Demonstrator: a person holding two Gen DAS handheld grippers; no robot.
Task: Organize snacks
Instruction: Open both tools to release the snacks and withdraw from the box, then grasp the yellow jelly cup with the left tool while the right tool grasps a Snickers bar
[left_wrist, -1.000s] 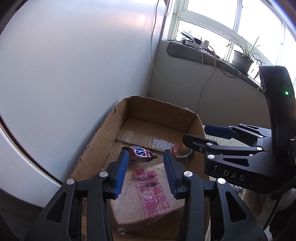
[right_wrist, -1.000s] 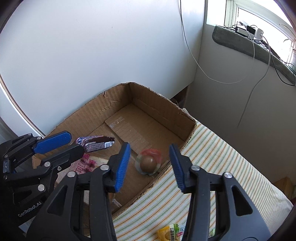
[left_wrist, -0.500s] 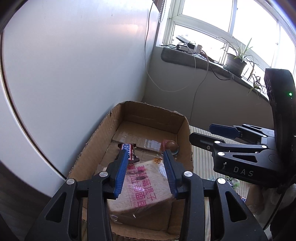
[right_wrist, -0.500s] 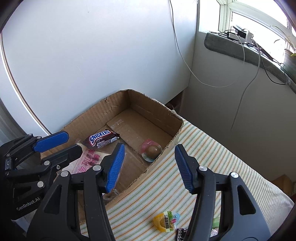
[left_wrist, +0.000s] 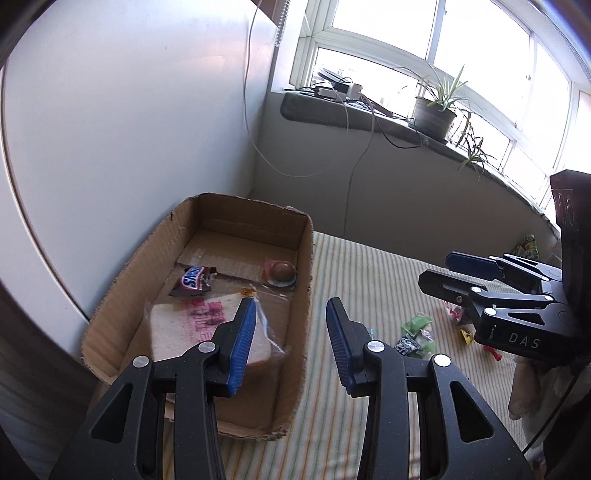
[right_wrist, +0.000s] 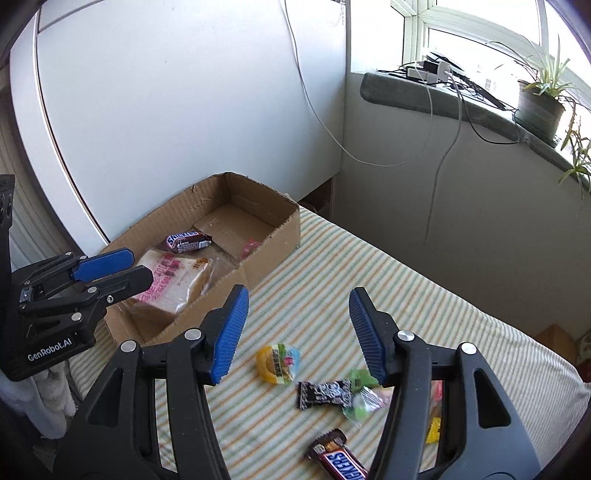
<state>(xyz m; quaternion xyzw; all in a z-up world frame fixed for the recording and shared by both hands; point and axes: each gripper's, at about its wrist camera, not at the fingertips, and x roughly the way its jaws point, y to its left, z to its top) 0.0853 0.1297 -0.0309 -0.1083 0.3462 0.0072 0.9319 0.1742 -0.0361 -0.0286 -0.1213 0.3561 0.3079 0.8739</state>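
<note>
Cardboard box (left_wrist: 299, 258) sits at the left end of the striped cloth (right_wrist: 369, 280), against the white wall, and both cameras have drawn back from it since a second ago, so loose snacks on the cloth now show. Inside lie a bagged bread slice (left_wrist: 195, 325), a Snickers bar (left_wrist: 194, 282) and a round wrapped sweet (left_wrist: 282, 271). Left gripper (left_wrist: 291, 341), earlier over the bread, now hangs above the box's right wall, jaws apart and empty. Right gripper (right_wrist: 299, 332), released wider than before, holds nothing above a yellow ring candy (right_wrist: 277, 363), a black wrapper (right_wrist: 325, 393) and a second Snickers (right_wrist: 338, 461).
</note>
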